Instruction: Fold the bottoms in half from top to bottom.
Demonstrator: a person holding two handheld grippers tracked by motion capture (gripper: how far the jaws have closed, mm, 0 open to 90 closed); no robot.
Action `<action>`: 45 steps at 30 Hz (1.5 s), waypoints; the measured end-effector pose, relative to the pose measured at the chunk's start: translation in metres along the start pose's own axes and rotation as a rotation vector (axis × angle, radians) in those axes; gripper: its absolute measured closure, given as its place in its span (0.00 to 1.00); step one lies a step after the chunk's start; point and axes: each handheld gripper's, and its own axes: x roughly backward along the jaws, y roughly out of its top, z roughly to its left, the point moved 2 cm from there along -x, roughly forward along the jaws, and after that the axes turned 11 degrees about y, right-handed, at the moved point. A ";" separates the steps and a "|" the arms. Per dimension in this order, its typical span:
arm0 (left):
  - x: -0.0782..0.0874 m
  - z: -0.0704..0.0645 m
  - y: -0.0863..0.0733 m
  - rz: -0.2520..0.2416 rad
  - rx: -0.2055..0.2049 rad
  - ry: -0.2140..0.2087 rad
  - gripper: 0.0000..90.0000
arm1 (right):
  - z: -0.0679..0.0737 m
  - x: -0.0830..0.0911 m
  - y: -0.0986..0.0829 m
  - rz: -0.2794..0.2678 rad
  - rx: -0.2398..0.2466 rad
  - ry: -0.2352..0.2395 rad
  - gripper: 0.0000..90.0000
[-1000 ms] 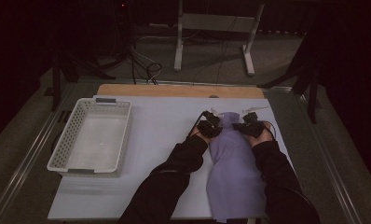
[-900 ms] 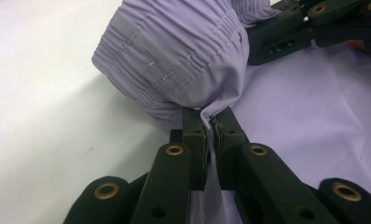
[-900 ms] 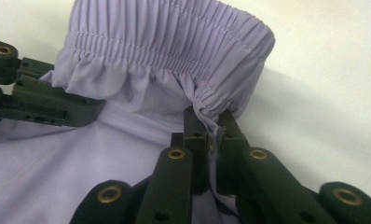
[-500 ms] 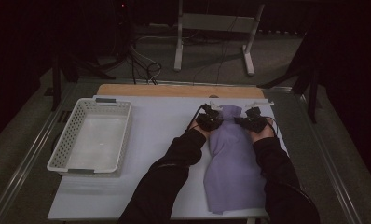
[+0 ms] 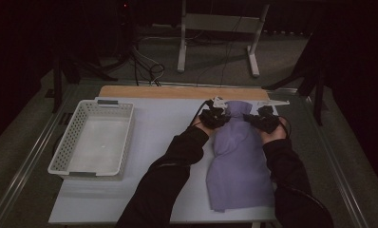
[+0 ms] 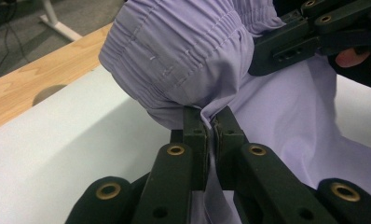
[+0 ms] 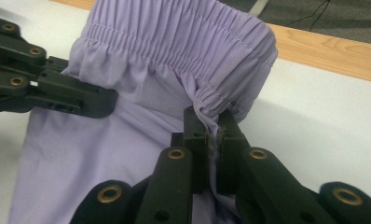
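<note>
A lilac garment (image 5: 239, 161) with an elastic waistband (image 7: 183, 42) lies lengthwise on the white table top (image 5: 168, 128), waistband at the far end. My left gripper (image 5: 214, 114) is shut on the waistband's left corner (image 6: 210, 119). My right gripper (image 5: 262, 118) is shut on its right corner (image 7: 210, 116). The waistband (image 6: 188, 46) is lifted and bunched between the two grippers, while the lower part of the garment rests flat between the person's dark sleeves. Each gripper view also shows the other gripper's black jaws clamped on the cloth.
A white perforated basket (image 5: 94, 137) stands at the left of the table. A wooden strip (image 5: 177, 91) runs along the far edge. A metal stand (image 5: 215, 28) and cables are on the floor beyond.
Both grippers have carried the waistband farther from the person, toward the wooden strip, and the garment has slid along with them.
</note>
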 end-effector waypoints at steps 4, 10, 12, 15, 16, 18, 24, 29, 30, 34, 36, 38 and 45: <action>0.007 -0.006 0.004 -0.017 -0.015 -0.025 0.97 | 0.005 0.012 -0.002 -0.008 0.016 -0.003 0.96; 0.019 -0.014 0.005 -0.027 -0.038 -0.065 0.97 | 0.014 0.026 -0.006 -0.015 0.020 -0.004 0.96; 0.022 -0.017 0.004 -0.030 -0.042 -0.077 0.97 | 0.018 0.031 -0.009 -0.023 0.019 -0.002 0.96; 0.025 -0.019 0.002 -0.028 -0.045 -0.093 0.97 | 0.022 0.035 -0.012 -0.019 0.018 -0.001 0.96; 0.026 -0.020 0.001 -0.031 -0.044 -0.097 0.97 | 0.024 0.036 -0.013 -0.019 0.019 -0.003 0.96; 0.029 -0.023 -0.002 -0.030 -0.049 -0.107 0.97 | 0.027 0.038 -0.016 -0.019 0.016 0.001 0.96; 0.037 -0.030 -0.007 -0.029 -0.045 -0.142 0.97 | 0.036 0.046 -0.024 -0.024 0.019 0.002 0.96; 0.043 -0.036 -0.011 -0.034 -0.041 -0.172 0.97 | 0.046 0.056 -0.033 -0.035 0.006 0.003 0.96; 0.044 -0.038 -0.012 -0.034 -0.041 -0.177 0.97 | 0.049 0.058 -0.035 -0.038 0.006 0.003 0.96; 0.050 -0.047 -0.018 -0.032 -0.060 -0.214 0.97 | 0.059 0.067 -0.045 -0.030 0.025 -0.011 0.96; 0.052 -0.050 -0.022 -0.022 -0.065 -0.232 0.97 | 0.064 0.071 -0.051 -0.028 0.023 -0.019 0.96; 0.052 -0.054 -0.026 -0.014 -0.069 -0.244 0.97 | 0.070 0.074 -0.057 -0.020 0.034 -0.027 0.96; 0.055 -0.066 -0.043 0.026 -0.077 -0.265 0.97 | 0.081 0.076 -0.080 0.003 0.012 -0.025 0.96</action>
